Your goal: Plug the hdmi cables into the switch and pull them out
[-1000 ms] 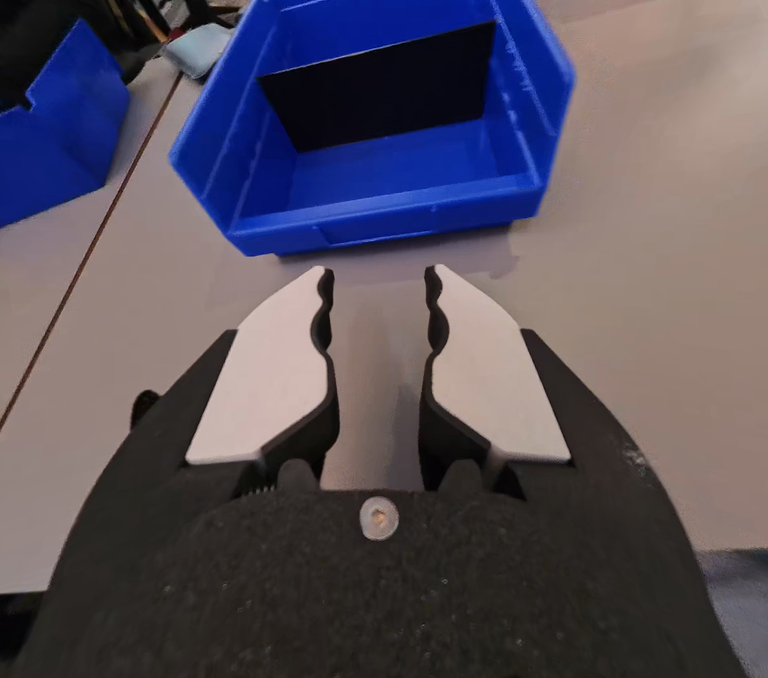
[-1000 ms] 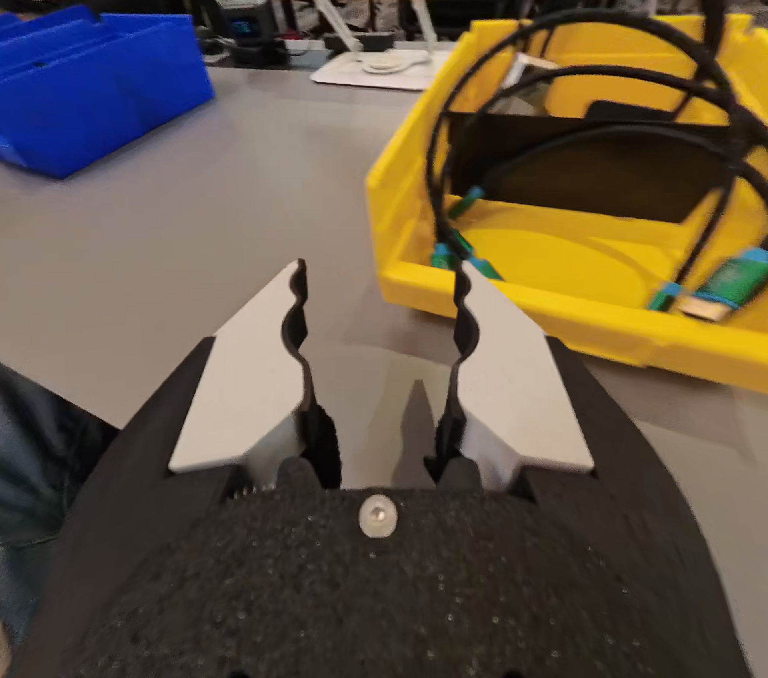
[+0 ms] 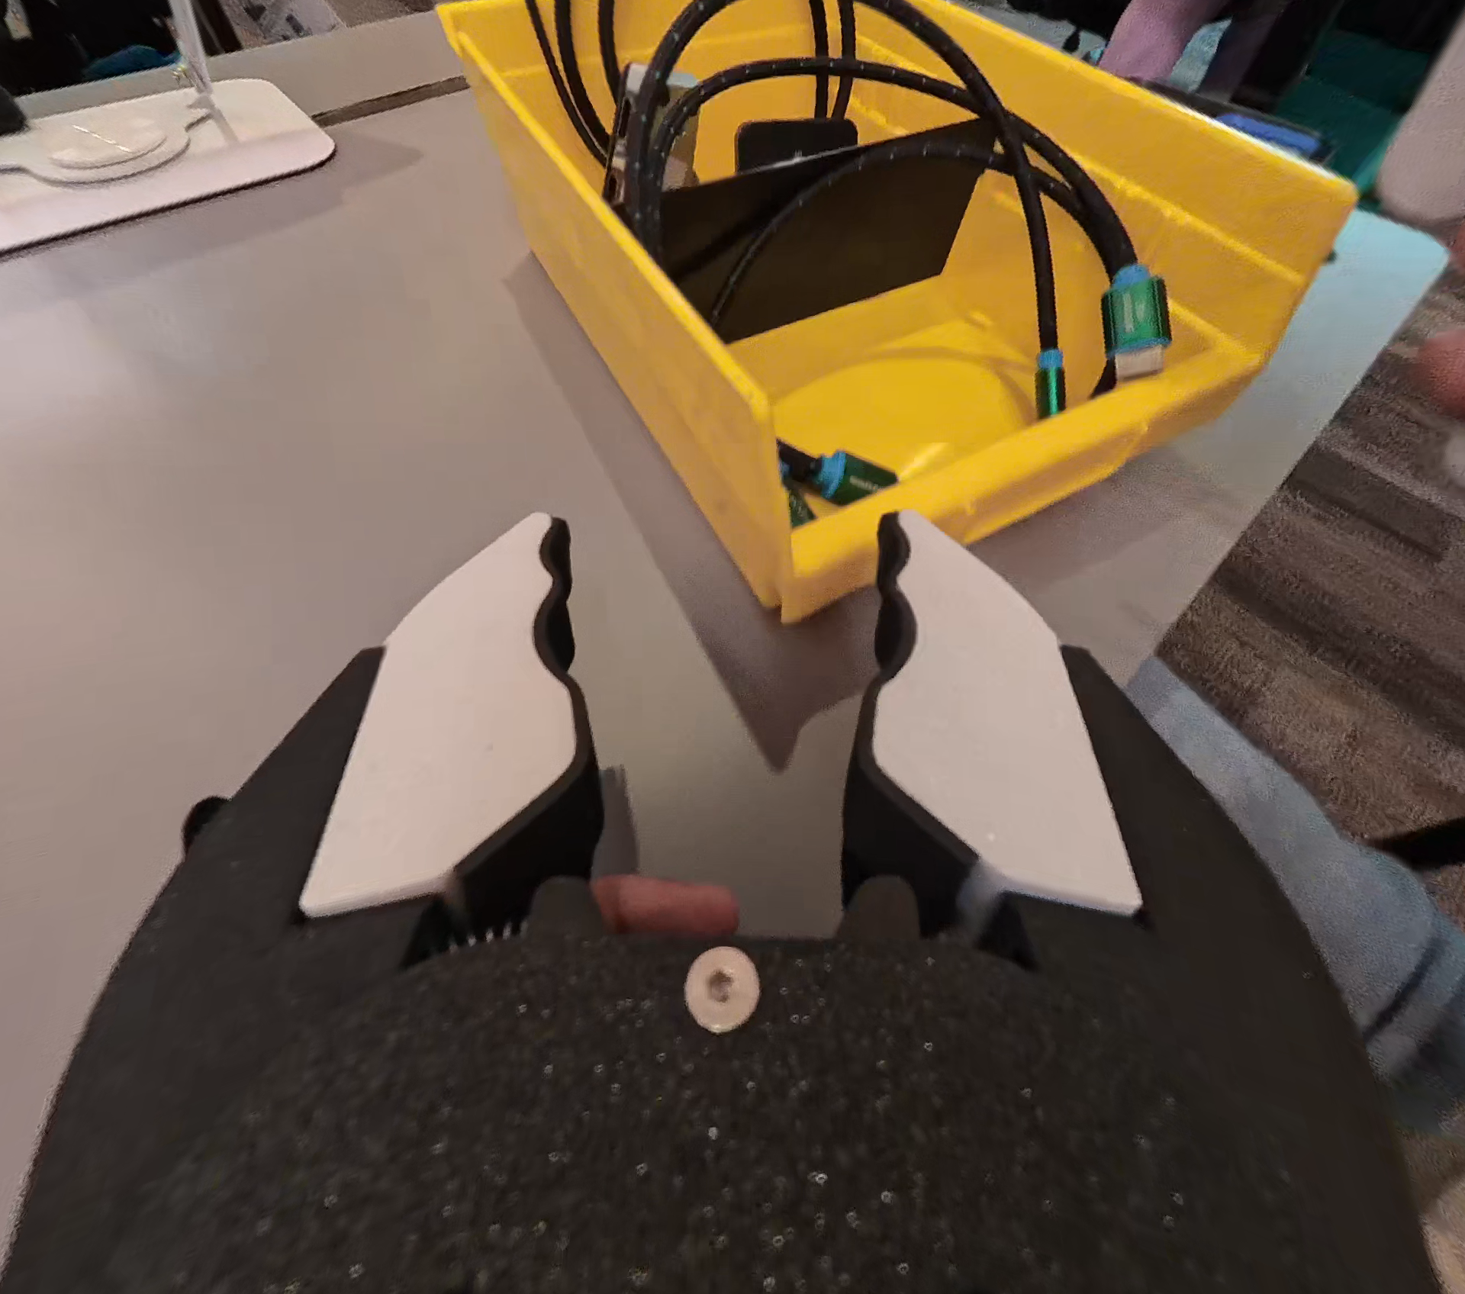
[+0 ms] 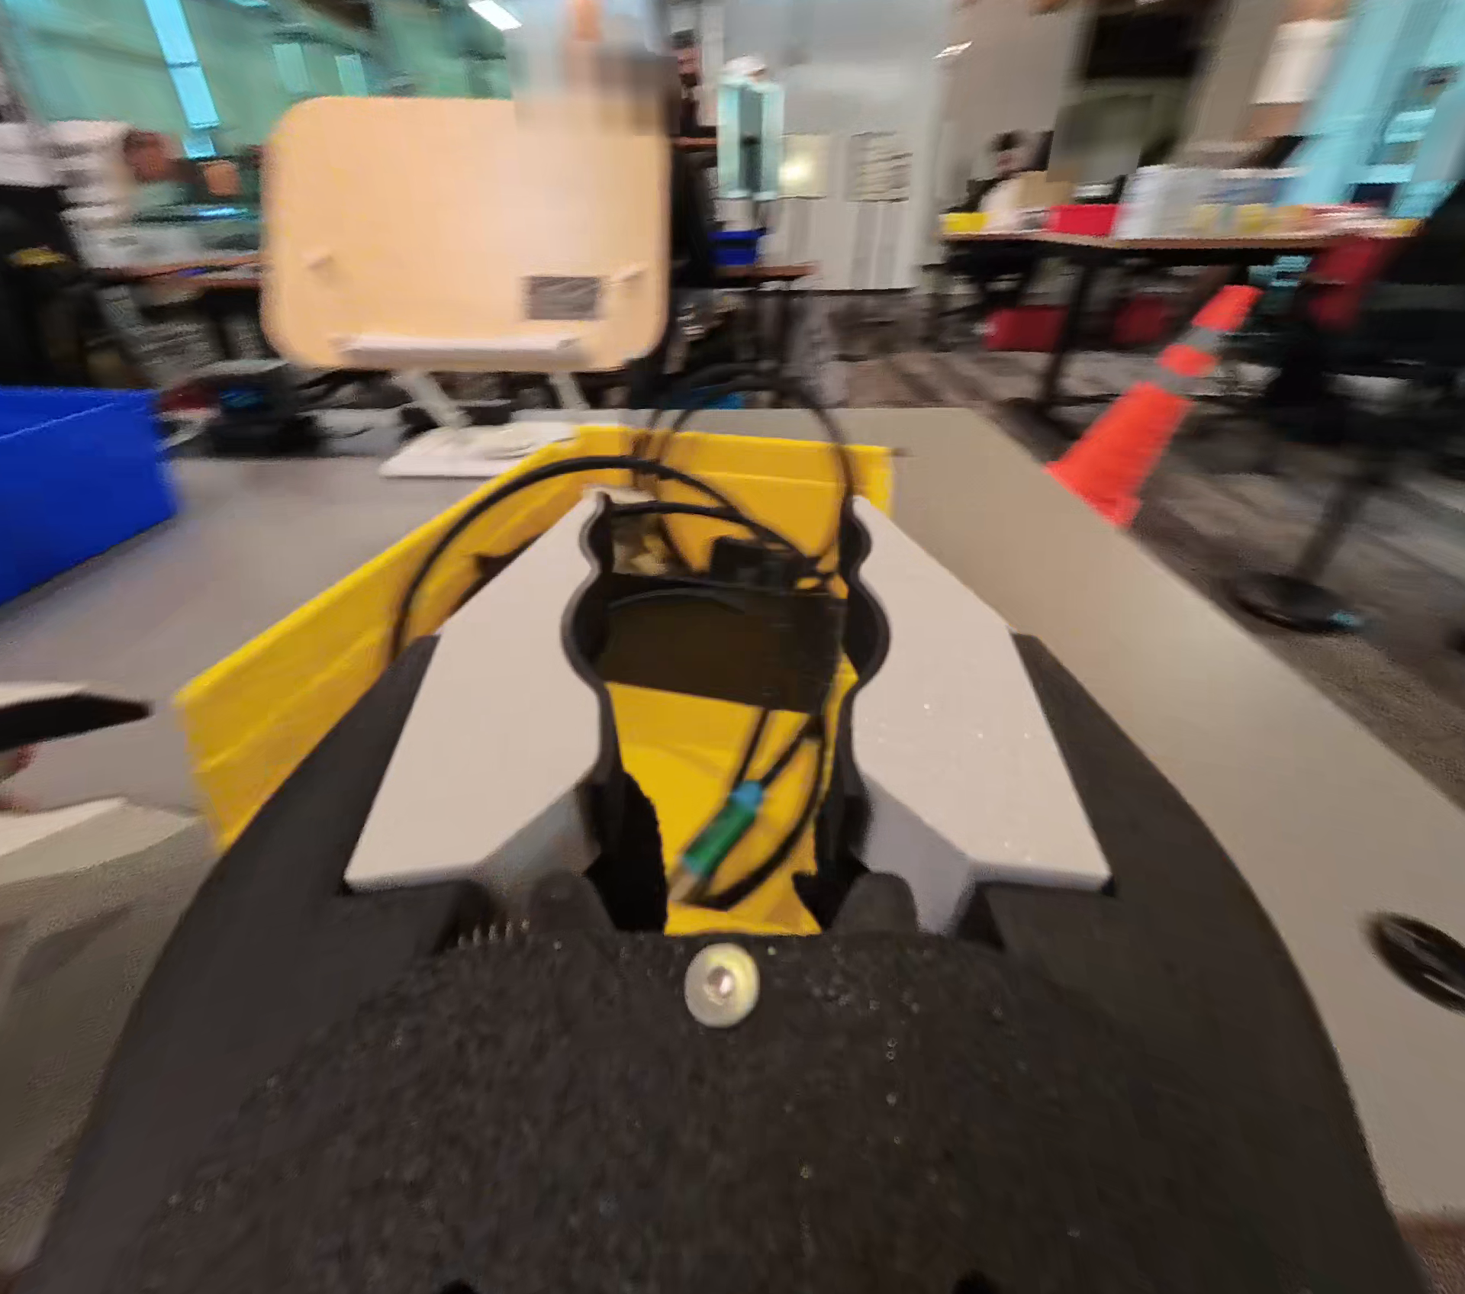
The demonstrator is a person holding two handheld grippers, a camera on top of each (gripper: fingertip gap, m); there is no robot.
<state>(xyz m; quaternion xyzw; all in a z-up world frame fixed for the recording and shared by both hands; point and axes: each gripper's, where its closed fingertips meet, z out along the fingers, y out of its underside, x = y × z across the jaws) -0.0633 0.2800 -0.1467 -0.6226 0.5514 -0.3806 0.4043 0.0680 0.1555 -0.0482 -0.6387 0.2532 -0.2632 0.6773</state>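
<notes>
Left gripper [image 3: 721,566]: swinging off the blue bin, now facing the yellow bin [image 3: 698,384] from its near corner; jaws spreading wider than before.
Right gripper [image 4: 725,542]: rising and moving in over the yellow bin's front, a green cable plug [image 4: 713,852] now showing between its jaws; jaws widening a little.
Right wrist view: blurring with motion.

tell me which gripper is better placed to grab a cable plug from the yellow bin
Right, probably. The right gripper is open directly over the yellow bin, a green plug showing between its fingers. The left gripper is open too, but short of the bin's corner.
</notes>
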